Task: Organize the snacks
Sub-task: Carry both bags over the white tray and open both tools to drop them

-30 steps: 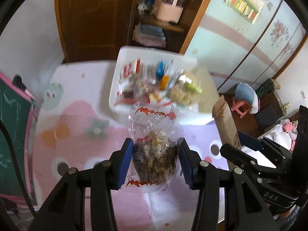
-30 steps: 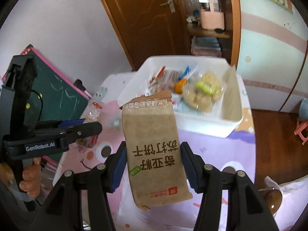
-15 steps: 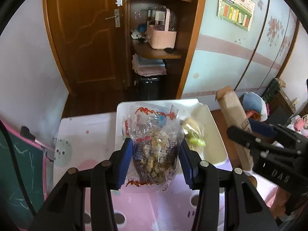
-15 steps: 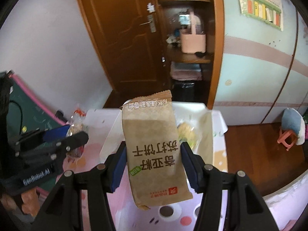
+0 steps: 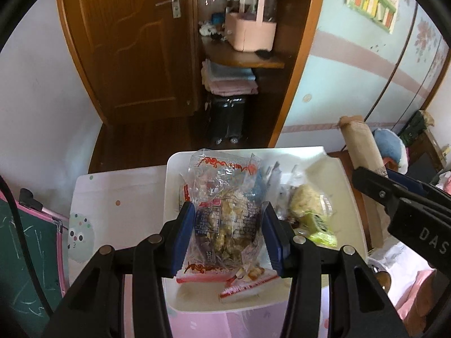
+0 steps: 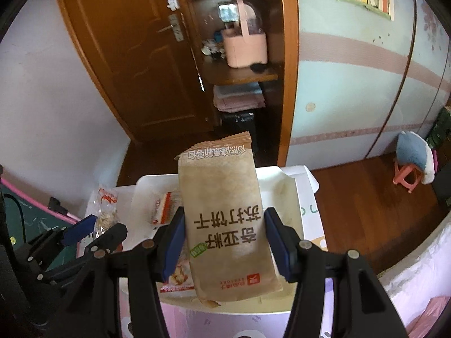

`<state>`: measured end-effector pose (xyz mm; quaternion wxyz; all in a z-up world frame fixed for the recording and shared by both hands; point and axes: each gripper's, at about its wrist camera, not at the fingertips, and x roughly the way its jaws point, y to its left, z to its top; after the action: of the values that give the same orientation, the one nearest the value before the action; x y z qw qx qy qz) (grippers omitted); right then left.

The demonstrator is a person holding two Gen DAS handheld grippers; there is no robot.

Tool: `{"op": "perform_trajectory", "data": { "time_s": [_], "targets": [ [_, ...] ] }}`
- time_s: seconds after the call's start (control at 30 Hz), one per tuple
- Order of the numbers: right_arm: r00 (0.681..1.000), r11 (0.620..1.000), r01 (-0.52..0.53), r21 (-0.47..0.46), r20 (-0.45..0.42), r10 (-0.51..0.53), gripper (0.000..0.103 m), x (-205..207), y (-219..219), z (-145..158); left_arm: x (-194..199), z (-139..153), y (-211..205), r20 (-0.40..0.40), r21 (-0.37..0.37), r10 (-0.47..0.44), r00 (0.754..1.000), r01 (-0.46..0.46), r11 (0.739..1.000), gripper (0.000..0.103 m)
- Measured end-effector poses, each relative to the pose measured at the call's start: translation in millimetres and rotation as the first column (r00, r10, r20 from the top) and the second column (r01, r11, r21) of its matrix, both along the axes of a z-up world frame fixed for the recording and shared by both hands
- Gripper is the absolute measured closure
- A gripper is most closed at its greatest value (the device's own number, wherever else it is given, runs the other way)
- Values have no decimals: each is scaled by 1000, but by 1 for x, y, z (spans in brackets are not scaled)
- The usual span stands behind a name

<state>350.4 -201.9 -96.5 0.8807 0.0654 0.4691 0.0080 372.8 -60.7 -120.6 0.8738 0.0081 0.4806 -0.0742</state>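
clear snack bag (image 5: 225, 214) clamped in left tongs (image 5: 227, 238), held over white bin (image 5: 335, 169) | brown cracker packet (image 6: 225, 225) clamped in right tongs (image 6: 225, 243), over same bin's right part | bin holds loose snacks, sits at far edge of pink desk (image 5: 112, 197)

Clear snack bag (image 5: 225, 214): red scroll print on seams, beige pieces inside.
Cracker packet (image 6: 225, 225): kraft brown, dark brown lettering, small green badge, red logo.
Bin (image 5: 349, 197): white.
Gripper pads (image 5: 186, 236): blue; gripper frames black.
Tablecloth (image 5: 112, 197): white-pink, pastel dots.
Basket on shelf (image 5: 251, 28): pale pink.
Door (image 5: 135, 42): brown wood.
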Motion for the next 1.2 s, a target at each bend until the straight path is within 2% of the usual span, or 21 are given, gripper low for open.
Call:
{"op": "perform_trajectory", "data": {
  "time_s": [0.37, 0.47, 0.5, 0.53, 0.6, 0.87, 1.2],
  "targets": [
    [990, 997, 74, 3, -119, -73, 47, 30, -8, -58, 41, -62, -4, -89, 48, -1, 996, 5, 999, 56],
    [985, 997, 80, 19, -156, -76, 47, 34, -9, -73, 45, -76, -5, -117, 50, -2, 993, 8, 999, 52],
    [983, 996, 84, 29, -167, -78, 47, 35, -9, -77, 46, -80, -4, -123, 49, -1, 992, 7, 999, 42],
    [982, 996, 84, 37, -173, -77, 47, 36, -9, -81, 46, -83, -3, -129, 46, -2, 992, 8, 999, 25],
    [980, 995, 85, 46, -186, -75, 47, 36, -9, -86, 45, -86, -2, -126, 45, 5, 992, 1, 999, 12],
    [977, 992, 98, 74, -196, -82, 38, 38, -8, -94, 39, -92, 2, -153, 32, 2, 988, 3, 999, 10],
    [984, 993, 93, 70, -159, -81, 34, 21, -5, -85, 16, -73, 9, -125, 35, 21, 992, -16, 999, 10]
  ]
}}
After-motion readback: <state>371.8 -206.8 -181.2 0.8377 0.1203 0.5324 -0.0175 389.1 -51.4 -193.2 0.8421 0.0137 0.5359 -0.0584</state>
